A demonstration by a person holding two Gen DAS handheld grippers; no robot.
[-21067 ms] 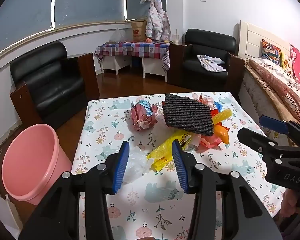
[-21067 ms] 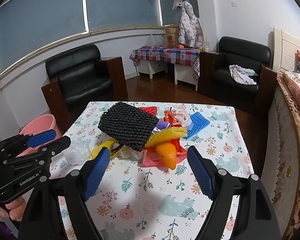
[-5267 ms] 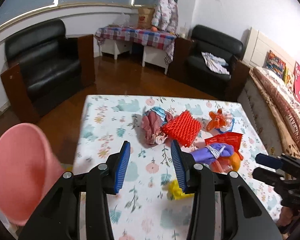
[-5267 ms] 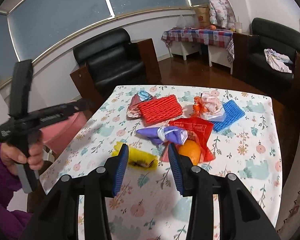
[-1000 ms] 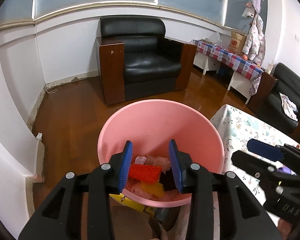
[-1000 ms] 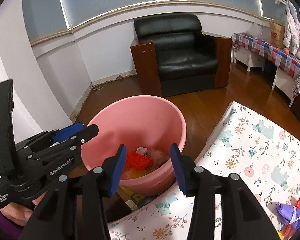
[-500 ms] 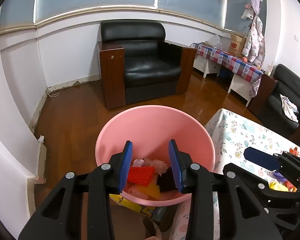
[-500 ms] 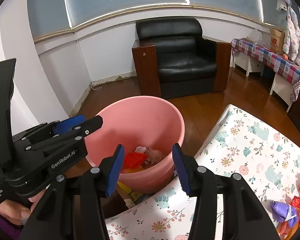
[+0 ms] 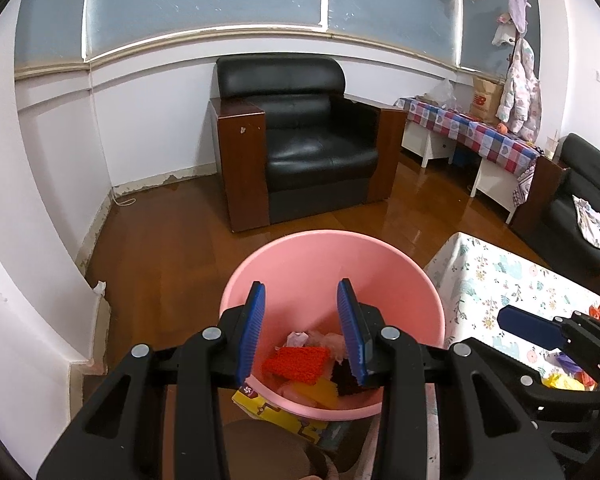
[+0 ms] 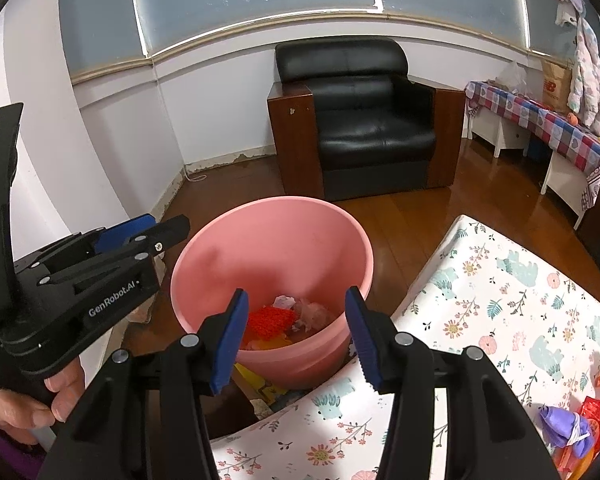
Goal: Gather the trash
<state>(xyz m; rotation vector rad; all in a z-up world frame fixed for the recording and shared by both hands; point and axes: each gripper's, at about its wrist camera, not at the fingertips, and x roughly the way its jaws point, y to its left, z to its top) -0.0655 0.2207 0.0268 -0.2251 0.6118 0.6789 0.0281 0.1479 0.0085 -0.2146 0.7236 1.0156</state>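
trash sits in two places: a red mesh pad and crumpled wrappers lie at the bottom of the pink bucket on the floor, and a purple bundle with red wrappers remains at the far right of the floral surface. left gripper hovers over the bucket mouth, fingers released, nothing between them. right gripper is likewise spread and empty. judgement: the drop looks complete; the next pick should go to the remaining pile, approaching low and closing on one piece at a time, carried well over the rim before release.
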